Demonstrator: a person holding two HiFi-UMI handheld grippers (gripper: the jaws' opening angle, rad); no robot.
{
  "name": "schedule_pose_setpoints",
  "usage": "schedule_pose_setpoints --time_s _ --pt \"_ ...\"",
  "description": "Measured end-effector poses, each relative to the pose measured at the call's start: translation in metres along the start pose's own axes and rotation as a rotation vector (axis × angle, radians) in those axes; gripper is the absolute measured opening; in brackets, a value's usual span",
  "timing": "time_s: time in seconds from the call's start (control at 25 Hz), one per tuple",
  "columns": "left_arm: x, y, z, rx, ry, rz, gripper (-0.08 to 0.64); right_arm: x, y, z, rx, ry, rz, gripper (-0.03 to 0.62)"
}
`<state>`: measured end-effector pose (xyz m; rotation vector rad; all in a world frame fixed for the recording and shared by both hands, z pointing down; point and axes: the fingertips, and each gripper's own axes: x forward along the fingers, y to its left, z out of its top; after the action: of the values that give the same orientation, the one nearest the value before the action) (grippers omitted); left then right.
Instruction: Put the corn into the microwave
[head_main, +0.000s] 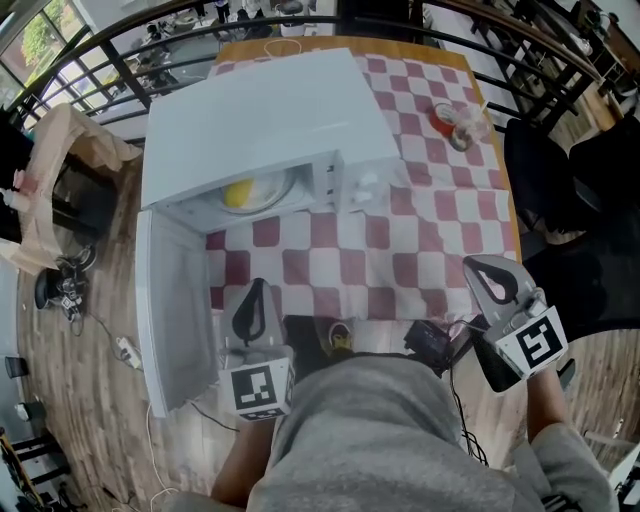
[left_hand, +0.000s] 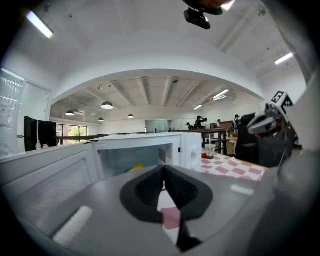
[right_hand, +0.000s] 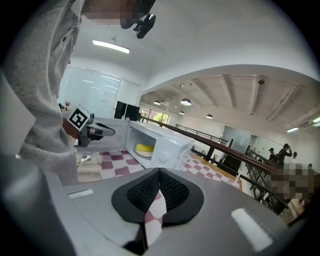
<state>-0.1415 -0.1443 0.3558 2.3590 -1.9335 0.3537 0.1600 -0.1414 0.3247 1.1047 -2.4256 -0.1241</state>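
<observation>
I'm working over a bench (head_main: 420, 250) spread with a red-and-white checked cloth, in a big open hall ringed by dark railings.

Nearest me, the left hand-held gripper (head_main: 257, 295) hangs just off the bench's near edge. Its jaws are pressed together with nothing between them; only the cloth shows past the pads. The right hand-held gripper (head_main: 492, 278) sits off to the side at the bench's near right corner, likewise closed and empty.

Just to the left of the left hand-held gripper, the microwave door (head_main: 175, 300) stands swung fully open, reaching back toward me. Ahead of that gripper is the white microwave (head_main: 270, 120) itself, its cavity facing me.

The corn (head_main: 238, 193) is already inside, lying on the glass plate (head_main: 272, 190) in the cavity. From the left hand-held gripper it is straight ahead and a touch left, well apart. From the right one it is ahead and far over to the left, further off. It seems to lie across the opening, though it's too small for me to be sure.

I judge that only the door is left, and the left hand-held gripper is plainly the nearer one to push it.

Farthest off, beyond the right hand-held gripper, a cup (head_main: 458, 125) stands near the bench's far right edge.
</observation>
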Motion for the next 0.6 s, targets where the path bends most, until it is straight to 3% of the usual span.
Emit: schedule_pose_setpoints --time_s 0.08,0.16,0.32,0.6 --pt "-0.002 -0.002 0.002 0.007 -0.002 0.0 0.009 -0.017 -0.013 -0.005 -0.033 0.047 -0.007 -0.002" --pt "-0.004 -0.003 0.003 0.01 -0.002 0.001 0.009 -0.033 -0.018 0.004 -0.005 0.041 -0.009 -0.002" --pt "-0.003 -0.009 0.006 0.006 -0.005 -0.007 0.009 -0.034 -0.002 0.051 0.252 -0.158 0.012 -0.002" --pt "0.009 -0.027 0.02 0.0 -0.031 -0.06 0.009 0.018 0.019 0.08 0.544 -0.371 -0.06 -0.002"
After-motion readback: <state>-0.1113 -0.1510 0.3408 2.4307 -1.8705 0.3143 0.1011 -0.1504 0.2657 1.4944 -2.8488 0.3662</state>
